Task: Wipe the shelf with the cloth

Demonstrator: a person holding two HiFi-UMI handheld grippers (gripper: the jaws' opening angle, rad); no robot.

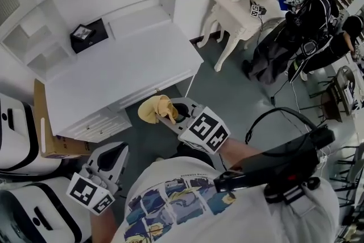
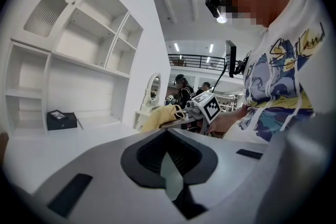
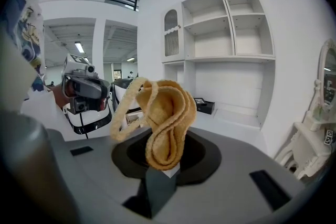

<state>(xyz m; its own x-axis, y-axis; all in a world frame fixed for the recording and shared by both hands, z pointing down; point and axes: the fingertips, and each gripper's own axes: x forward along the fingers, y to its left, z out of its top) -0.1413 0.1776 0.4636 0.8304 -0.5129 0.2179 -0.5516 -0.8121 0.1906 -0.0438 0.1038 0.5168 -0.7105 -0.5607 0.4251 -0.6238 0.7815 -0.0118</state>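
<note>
A yellow cloth (image 1: 157,108) hangs bunched in my right gripper (image 1: 170,114), just off the front edge of the white desk (image 1: 119,71). In the right gripper view the folded cloth (image 3: 167,123) stands up from the jaws, and my right gripper (image 3: 165,168) is shut on it. The white shelf unit (image 1: 40,37) rises at the desk's back, and its bays (image 3: 226,23) are bare. My left gripper (image 1: 114,152) is low at the left, shut and holding nothing (image 2: 170,176). It looks toward the shelves (image 2: 89,39) and the cloth (image 2: 161,115).
A black box (image 1: 89,35) sits on the desk near the shelf unit. A cardboard box (image 1: 45,128) and white cases (image 1: 17,139) stand left of the desk. To the right are a white dressing table (image 1: 239,14), people (image 1: 310,25) and grey floor (image 1: 239,99).
</note>
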